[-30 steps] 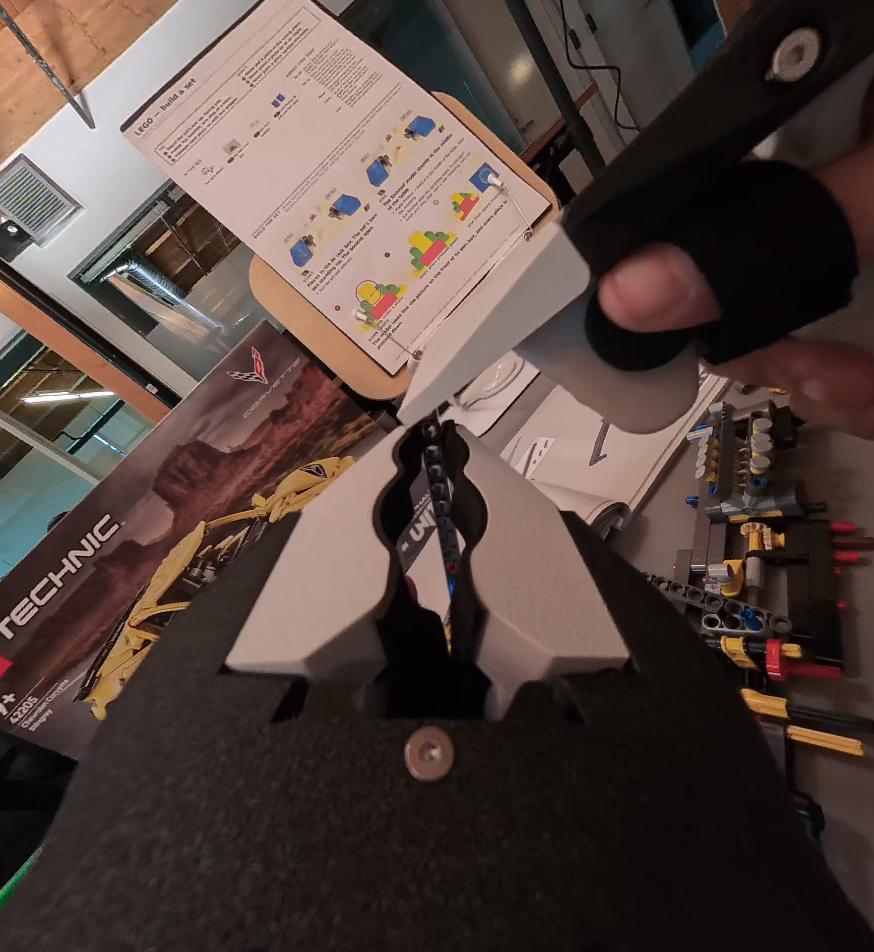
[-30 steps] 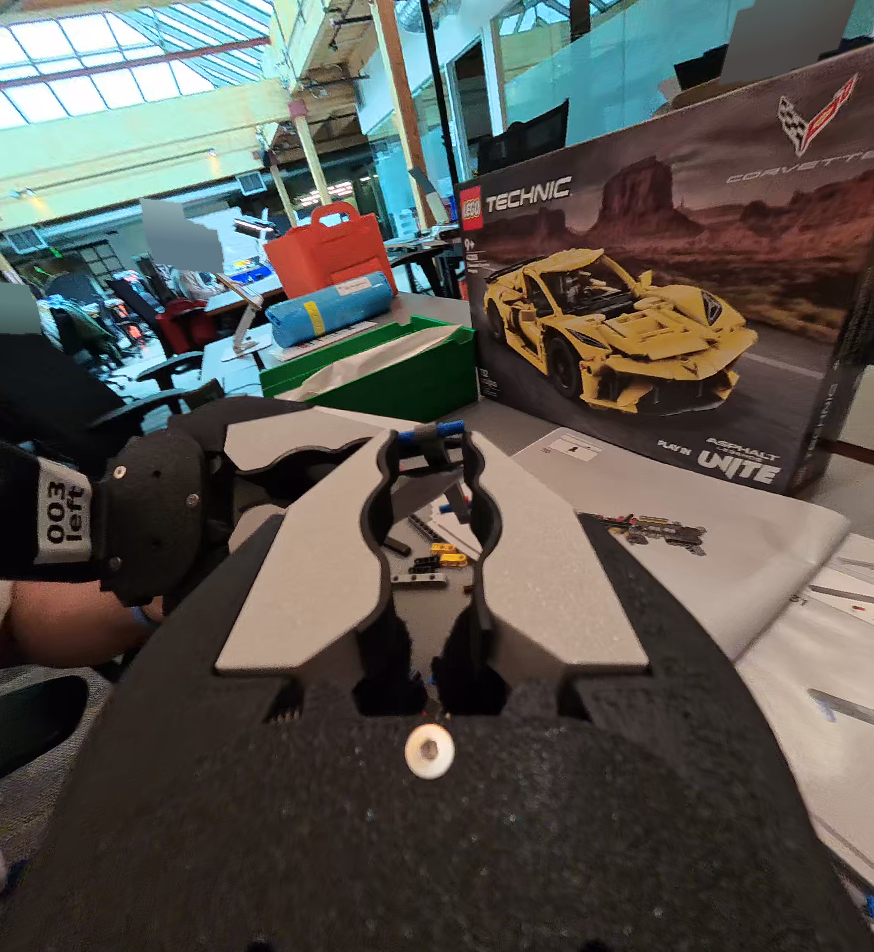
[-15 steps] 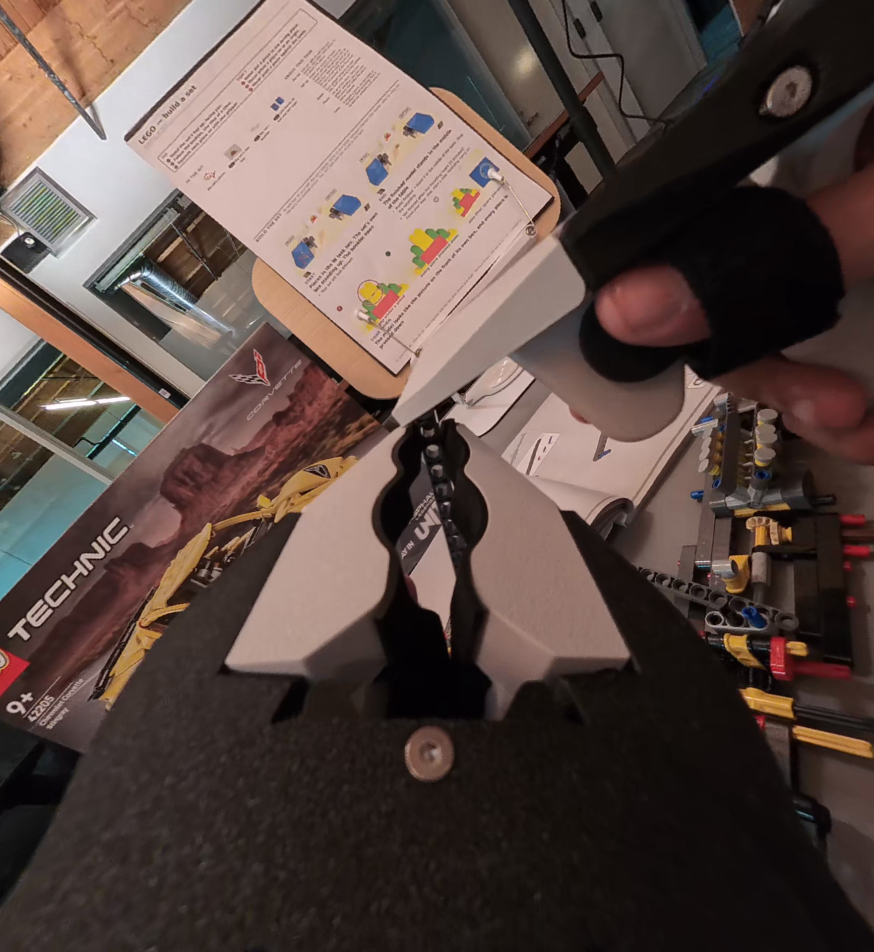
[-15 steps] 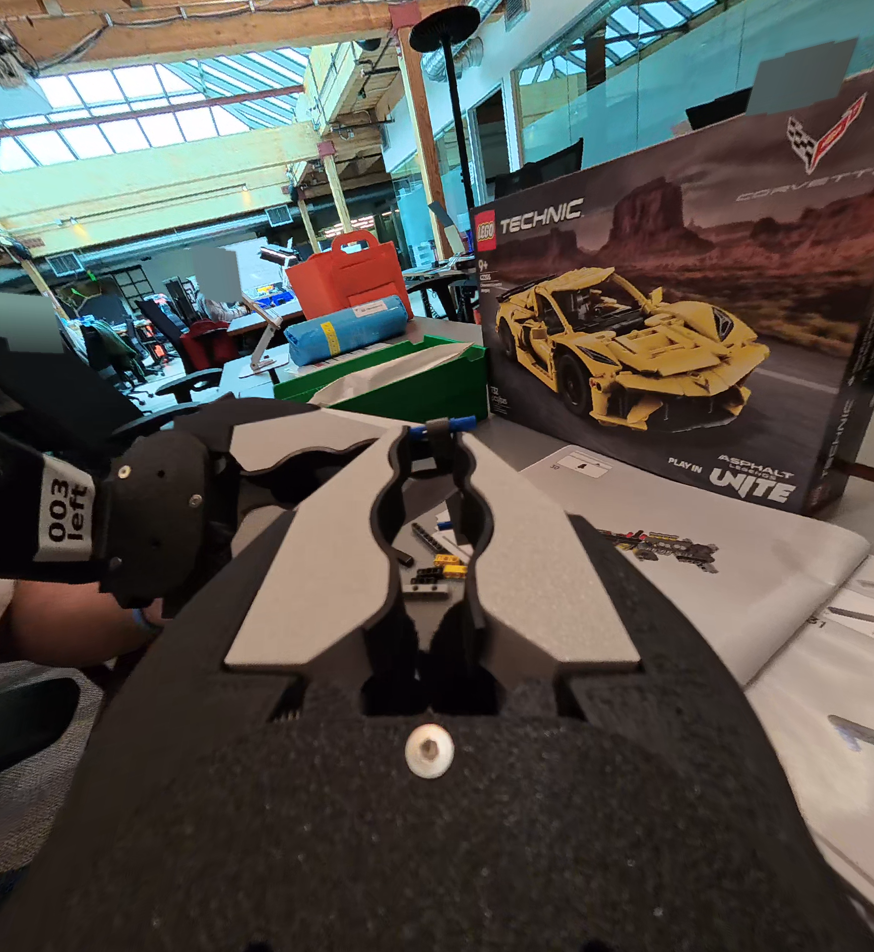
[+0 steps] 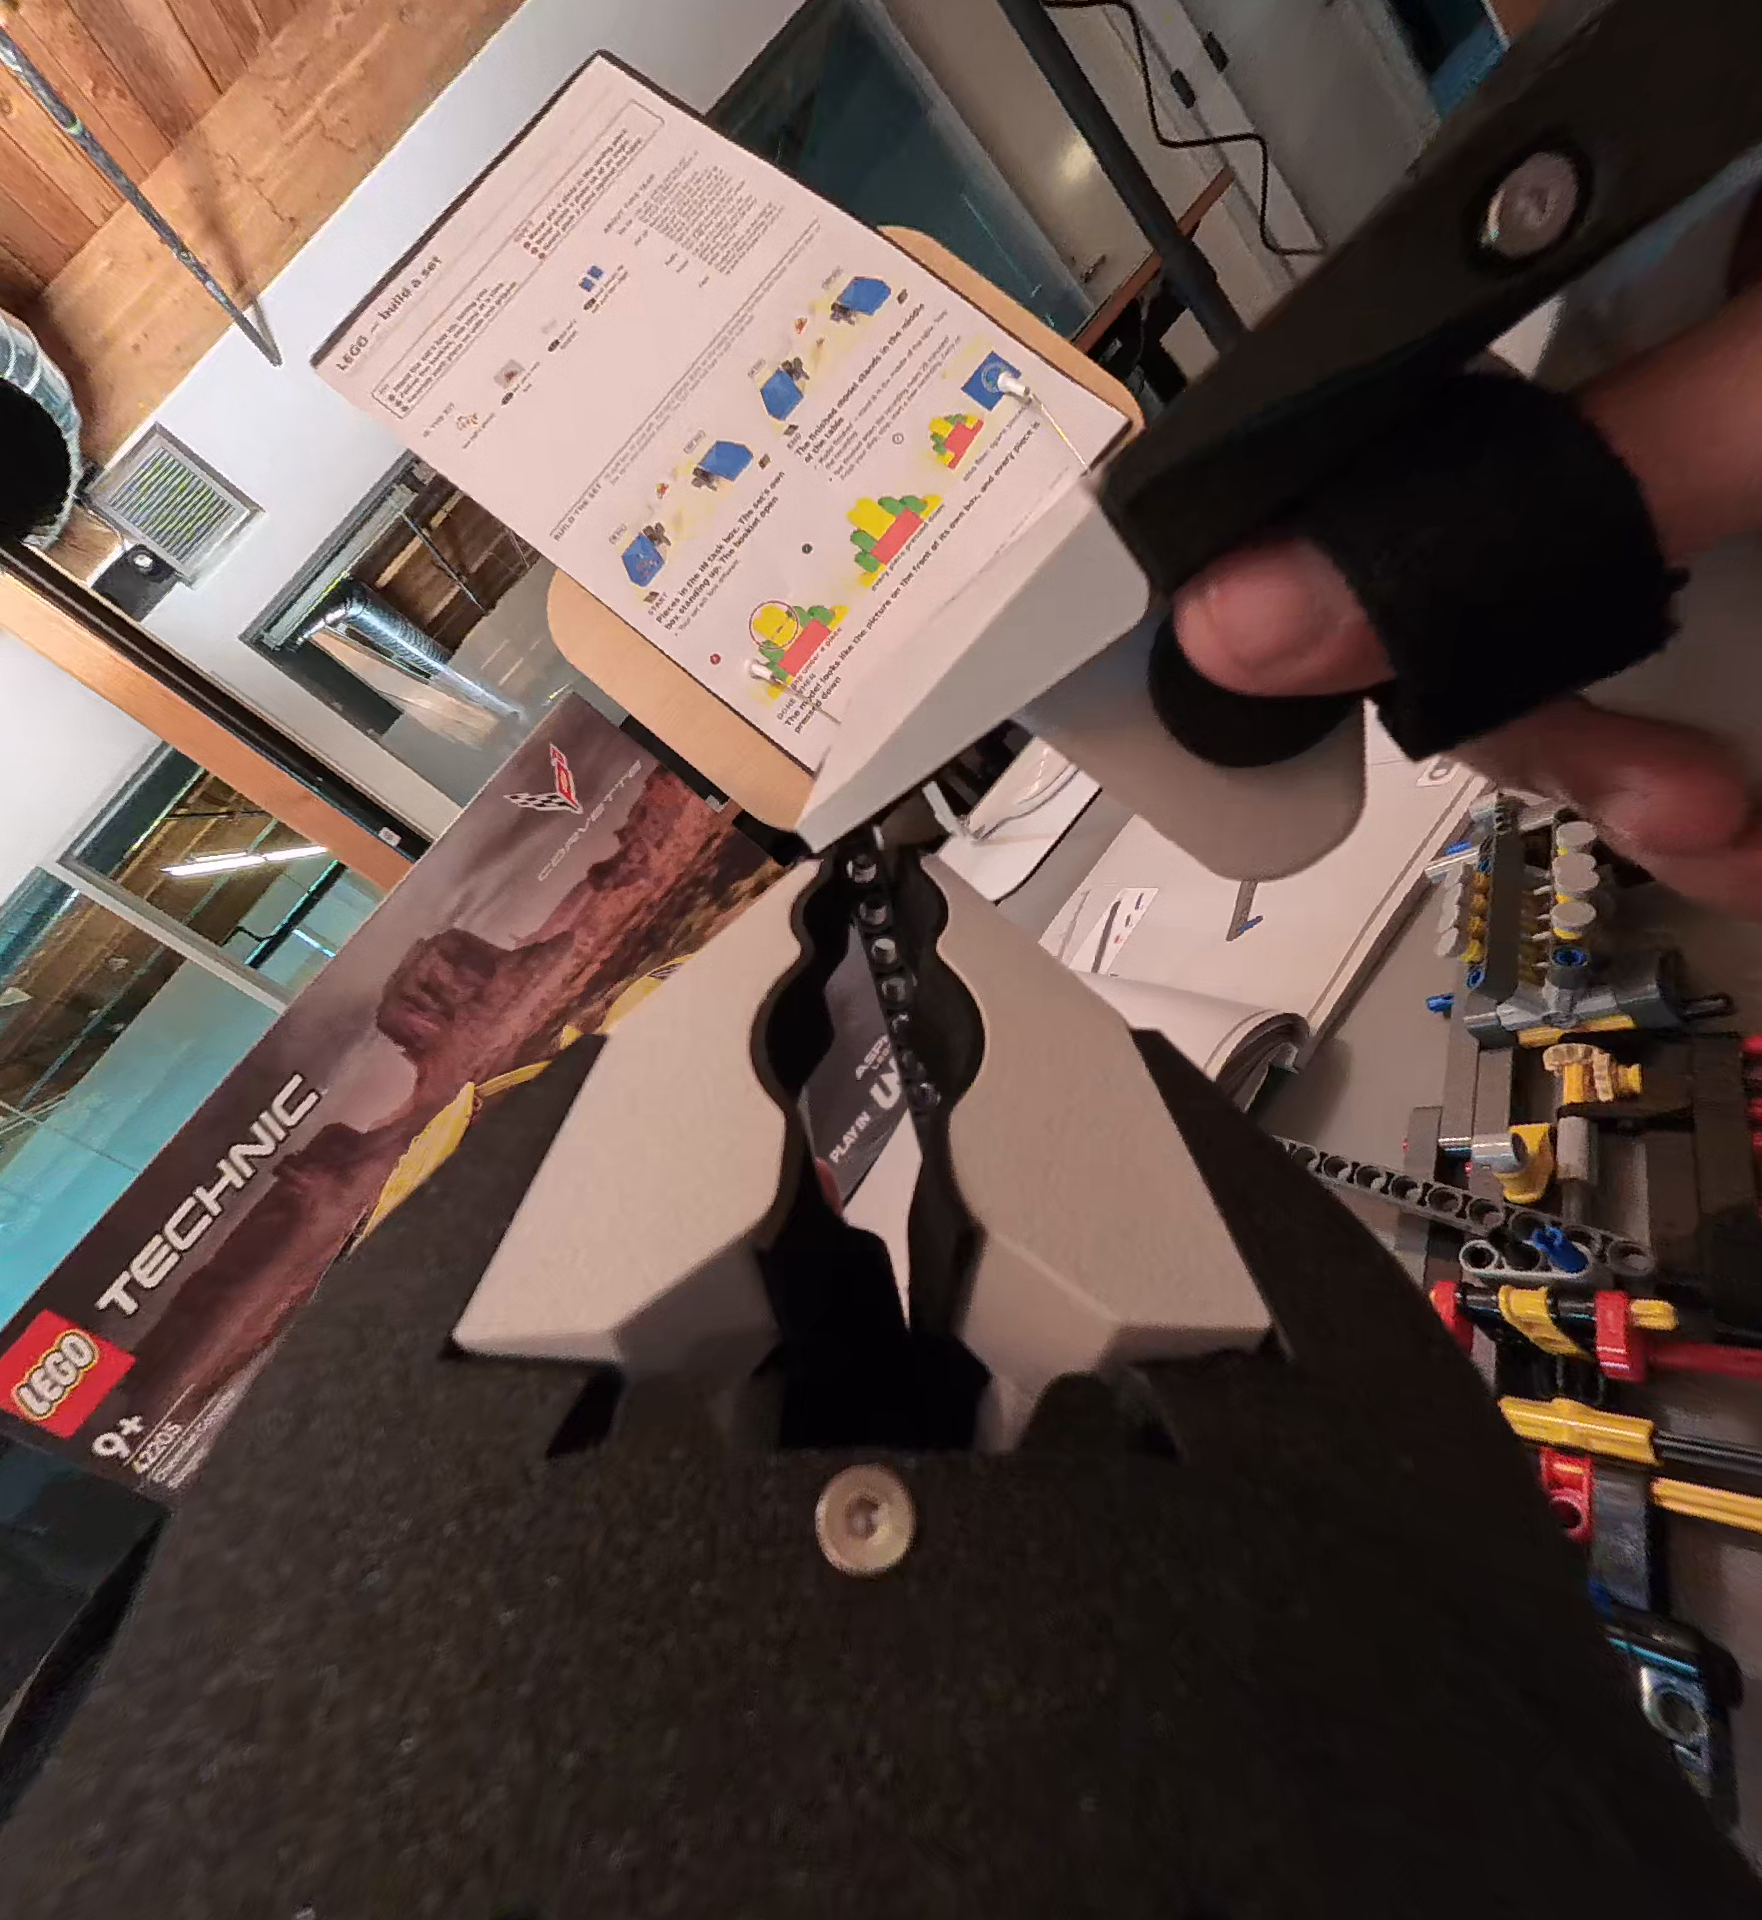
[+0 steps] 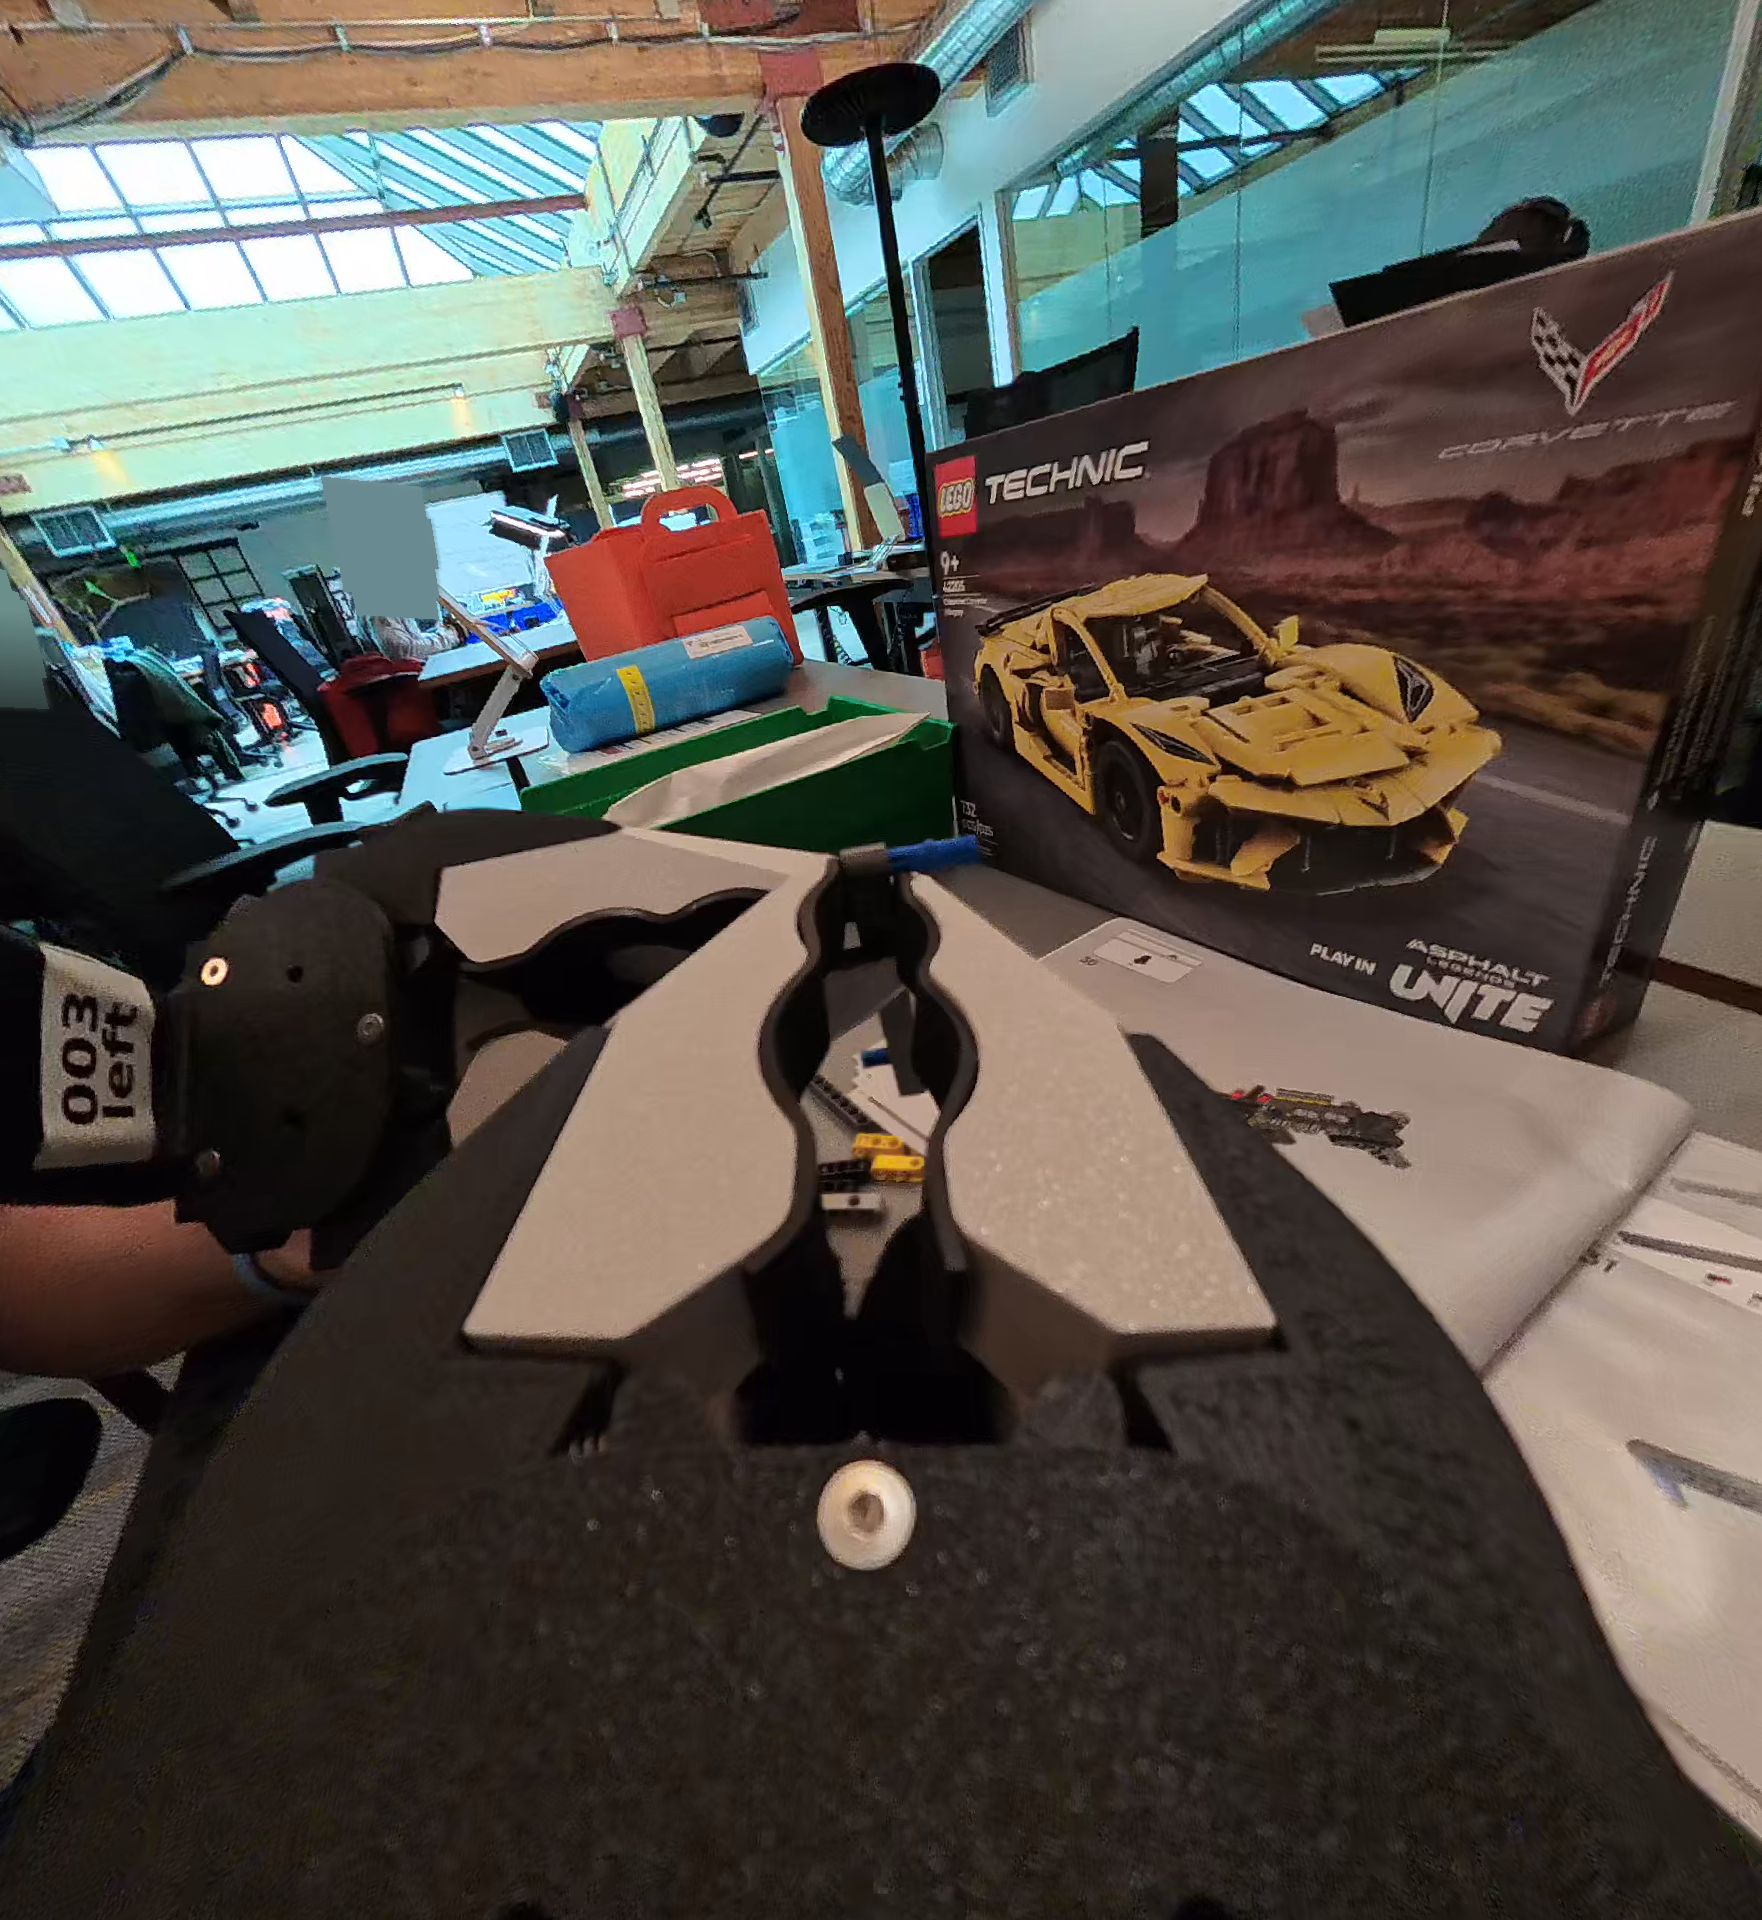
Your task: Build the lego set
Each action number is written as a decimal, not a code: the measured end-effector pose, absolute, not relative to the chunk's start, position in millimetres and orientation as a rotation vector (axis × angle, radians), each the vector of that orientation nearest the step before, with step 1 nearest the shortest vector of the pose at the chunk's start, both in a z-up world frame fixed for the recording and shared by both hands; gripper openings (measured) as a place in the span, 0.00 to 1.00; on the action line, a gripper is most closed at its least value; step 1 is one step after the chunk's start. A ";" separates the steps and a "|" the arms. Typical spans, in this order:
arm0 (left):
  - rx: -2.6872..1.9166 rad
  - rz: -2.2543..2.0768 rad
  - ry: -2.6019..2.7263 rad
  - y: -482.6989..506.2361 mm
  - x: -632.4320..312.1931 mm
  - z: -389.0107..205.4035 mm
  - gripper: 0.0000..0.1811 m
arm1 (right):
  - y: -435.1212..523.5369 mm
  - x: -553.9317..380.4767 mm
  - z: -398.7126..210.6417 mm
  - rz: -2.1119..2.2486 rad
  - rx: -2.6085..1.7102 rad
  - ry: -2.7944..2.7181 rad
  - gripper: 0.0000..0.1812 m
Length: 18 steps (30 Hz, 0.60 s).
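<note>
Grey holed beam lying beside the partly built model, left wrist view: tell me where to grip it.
Grip the grey beam near its free end, away from the partly built model, coming from above with fingers across its narrow width. It lies flat, and its other end looks crowded against the model.

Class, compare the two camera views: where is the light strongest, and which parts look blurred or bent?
Right wrist view: bright skylights wash out the upper left; the dark cardboard set box bows. Left wrist view: dimmer, the bare hand and the partly built multicoloured brick model look soft.
</note>
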<state>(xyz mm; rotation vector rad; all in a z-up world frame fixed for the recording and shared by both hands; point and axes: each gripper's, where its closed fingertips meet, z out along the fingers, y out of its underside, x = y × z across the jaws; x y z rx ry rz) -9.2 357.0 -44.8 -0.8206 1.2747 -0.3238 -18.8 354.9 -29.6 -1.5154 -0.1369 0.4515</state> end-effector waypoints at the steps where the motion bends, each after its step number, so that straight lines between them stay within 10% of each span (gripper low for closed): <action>1: -0.821 -0.330 1.276 358.0 -8.6 -45.2 0.04 | 355.9 -18.2 -30.6 0.461 -1.524 -0.120 0.05; 18: -0.599 -1.182 1.260 301.9 -27.0 -7.5 0.03 | 296.8 -15.6 -33.6 0.782 -1.502 -0.598 0.22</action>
